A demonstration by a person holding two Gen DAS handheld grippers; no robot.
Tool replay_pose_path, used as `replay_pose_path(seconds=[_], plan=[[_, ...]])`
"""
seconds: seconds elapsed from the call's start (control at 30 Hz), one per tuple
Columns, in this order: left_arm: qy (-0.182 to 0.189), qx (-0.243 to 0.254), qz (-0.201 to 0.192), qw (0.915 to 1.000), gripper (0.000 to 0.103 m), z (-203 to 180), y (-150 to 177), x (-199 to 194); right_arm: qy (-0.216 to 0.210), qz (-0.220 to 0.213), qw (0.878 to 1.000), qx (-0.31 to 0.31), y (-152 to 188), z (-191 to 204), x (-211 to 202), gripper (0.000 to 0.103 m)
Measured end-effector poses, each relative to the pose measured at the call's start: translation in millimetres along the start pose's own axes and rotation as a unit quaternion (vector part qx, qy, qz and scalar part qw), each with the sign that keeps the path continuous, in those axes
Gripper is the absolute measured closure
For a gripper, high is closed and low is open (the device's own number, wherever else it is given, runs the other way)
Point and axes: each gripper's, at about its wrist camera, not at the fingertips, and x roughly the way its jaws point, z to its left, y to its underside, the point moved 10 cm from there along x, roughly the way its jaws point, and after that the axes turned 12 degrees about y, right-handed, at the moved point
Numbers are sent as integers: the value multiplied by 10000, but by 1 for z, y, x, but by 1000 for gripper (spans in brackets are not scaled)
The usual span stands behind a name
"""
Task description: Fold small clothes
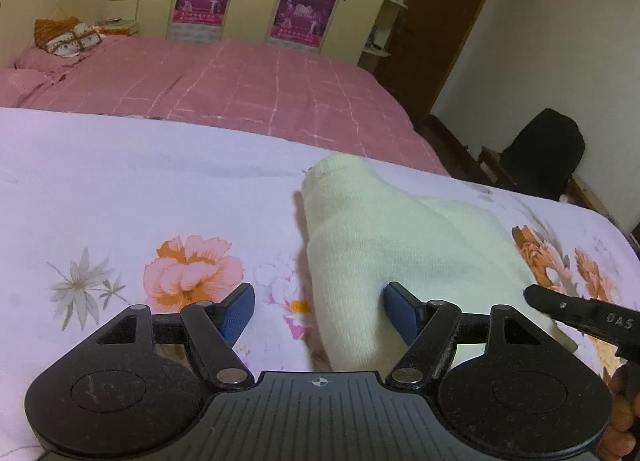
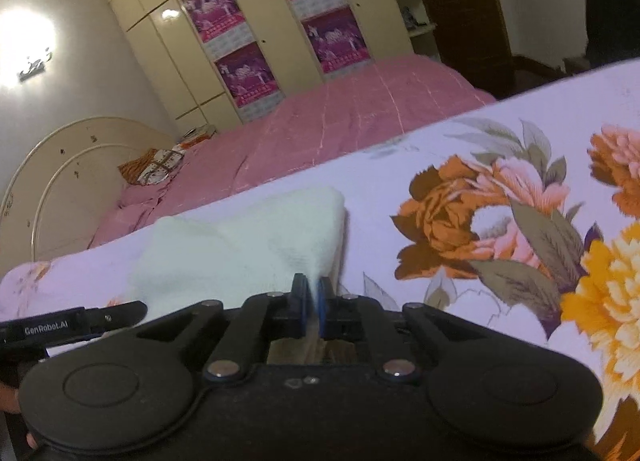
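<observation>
Cream garment (image 2: 248,245) lying on floral sheet (image 2: 460,165); right gripper (image 2: 314,293) jaws pinching its near corner; left gripper (image 1: 320,307) jaws gaping, straddling its edge, angling downward.

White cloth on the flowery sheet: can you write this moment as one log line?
step: folding | right gripper: jaws shut on white cloth corner | left gripper: jaws open, astride cloth's near end | surface: flowery sheet

Bare floral sheet (image 1: 120,189) left of the cream garment (image 1: 384,237).
</observation>
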Motion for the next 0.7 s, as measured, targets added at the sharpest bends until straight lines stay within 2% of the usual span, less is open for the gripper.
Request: replay_pose_path(seconds=[0.07,0.1,0.13,0.2,0.3,0.43,0.57,0.7], plan=[[138,-51,-129,9998,31,0,-2,-14,-144,103,9996,200,-2,-1,-7,89],[169,-43,-194,9997,31,0,-1,-24,-220,78,9993,289,-4,-2,-16,78],[210,-26,-244,9995,31,0,4,-34,-310,32,9989,342,-4,-3,-27,72],[300,-24,-296,9991,31,-1,19,-53,-558,39,9975,435,4,-5,-51,72],[407,-80,-309,9987,31,-5,49,-79,-845,284,9941,621,29,-10,-78,76],[358,-254,-184,9989,31,-1,82,-90,-957,644,9904,760,76,-13,-104,77],[254,-178,-128,9994,31,-3,94,-89,-970,848,9879,860,102,-7,-109,77],[95,14,-27,10000,31,-8,99,-88,-1001,938,9865,897,104,1,-102,77]])
